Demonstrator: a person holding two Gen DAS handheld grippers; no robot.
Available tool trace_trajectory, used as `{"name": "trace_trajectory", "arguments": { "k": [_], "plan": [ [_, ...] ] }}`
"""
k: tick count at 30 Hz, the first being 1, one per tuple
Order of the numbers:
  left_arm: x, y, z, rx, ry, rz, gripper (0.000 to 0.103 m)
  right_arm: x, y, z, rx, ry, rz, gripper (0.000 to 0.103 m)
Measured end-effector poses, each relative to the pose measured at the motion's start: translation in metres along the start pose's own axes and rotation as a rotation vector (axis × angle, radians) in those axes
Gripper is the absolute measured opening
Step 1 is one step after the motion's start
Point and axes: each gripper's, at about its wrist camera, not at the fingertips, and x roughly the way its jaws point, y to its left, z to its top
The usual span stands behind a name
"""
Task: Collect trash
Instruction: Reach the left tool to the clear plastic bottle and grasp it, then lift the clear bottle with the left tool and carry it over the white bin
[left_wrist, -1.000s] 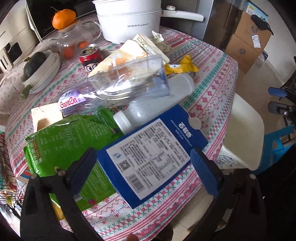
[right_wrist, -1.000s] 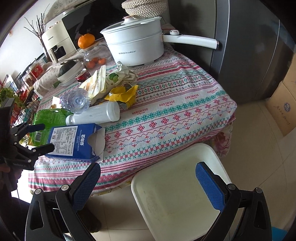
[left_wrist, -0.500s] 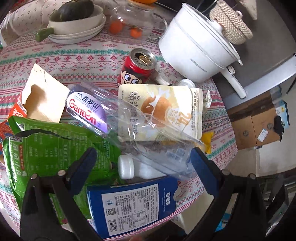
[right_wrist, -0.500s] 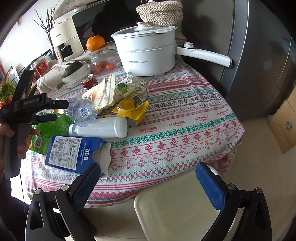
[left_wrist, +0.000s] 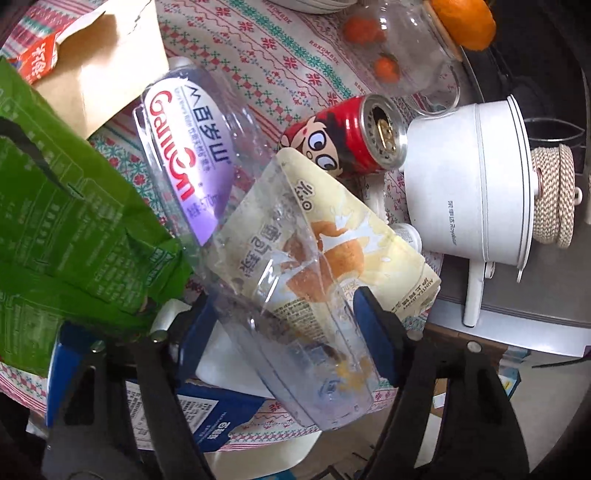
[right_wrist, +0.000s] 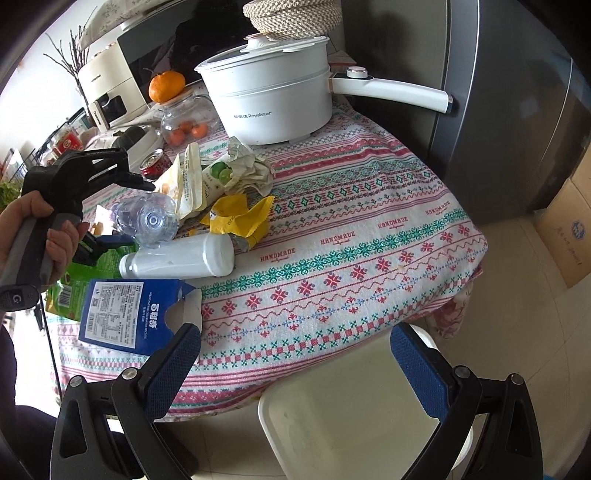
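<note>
Now, left wrist view
Left gripper (left_wrist: 284, 325): jaws closing around the base end of the clear plastic bottle (left_wrist: 236, 221); whether the pads already press it cannot be told.
Clear plastic bottle: lying on its side among the trash, looks empty, purple label facing up.
Red can (left_wrist: 347, 136): on its side just beyond the bottle, top opening visible, contents not visible.
Glass jar (left_wrist: 402, 55): holds small oranges; a larger orange (left_wrist: 465, 18) sits on its lid.
Yellow snack pouch (left_wrist: 354, 251): flat, partly under the bottle.
Green bag (left_wrist: 70, 221): crumpled, beside the bottle.
White pot (left_wrist: 469, 184): lidded, near the far edge of the surface.

Right wrist view
Right gripper (right_wrist: 295, 362): released, jaws wide and holding nothing, above the white bin (right_wrist: 354, 417).
White bin: on the floor just past the near edge of the surface, inside looks bare.
White bottle (right_wrist: 177, 258): lying on its side, capped, near the left edge.
Blue carton (right_wrist: 125, 314): flat, torn open at one end, at the near left corner.
Surface (right_wrist: 351, 236): patterned cloth, trash bunched on its left half.
</note>
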Motion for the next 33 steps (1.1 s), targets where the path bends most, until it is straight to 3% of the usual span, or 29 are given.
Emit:
{"name": "trace_trajectory", "arguments": {
  "k": [3, 6, 12, 17, 20, 23, 24, 26, 29, 33],
  "plan": [
    [0.002, -0.002, 0.003, -0.022, -0.003, -0.034, 0.072, 0.000, 0.000, -0.001, -0.001, 0.001, 0.001, 0.103],
    [-0.006, -0.011, -0.002, 0.034, -0.012, -0.053, 0.071, 0.000, -0.002, -0.001, -0.001, -0.004, -0.002, 0.103],
    [-0.040, -0.028, -0.021, 0.224, -0.023, -0.145, 0.068, -0.001, -0.007, 0.006, 0.026, -0.029, 0.032, 0.103],
    [-0.085, -0.023, -0.044, 0.429, -0.095, -0.194, 0.068, 0.007, -0.001, 0.027, 0.082, -0.044, 0.172, 0.103],
    [-0.106, -0.015, -0.054, 0.547, -0.167, -0.209, 0.068, 0.019, 0.010, 0.046, 0.104, -0.042, 0.274, 0.097],
    [-0.115, -0.002, -0.059, 0.629, -0.253, -0.208, 0.068, 0.039, 0.027, 0.069, 0.090, -0.032, 0.340, 0.083],
    [-0.115, 0.004, -0.056, 0.622, -0.254, -0.191, 0.067, 0.047, 0.033, 0.077, 0.087, -0.028, 0.359, 0.078],
    [-0.114, 0.010, -0.048, 0.605, -0.231, -0.235, 0.067, 0.064, 0.042, 0.092, 0.095, -0.028, 0.396, 0.073],
    [-0.123, 0.011, -0.049, 0.661, -0.305, -0.176, 0.067, 0.093, 0.053, 0.113, 0.110, -0.010, 0.439, 0.070],
    [-0.132, 0.013, -0.052, 0.740, -0.374, -0.115, 0.065, 0.128, 0.066, 0.130, 0.093, 0.025, 0.405, 0.069]
  ]
}}
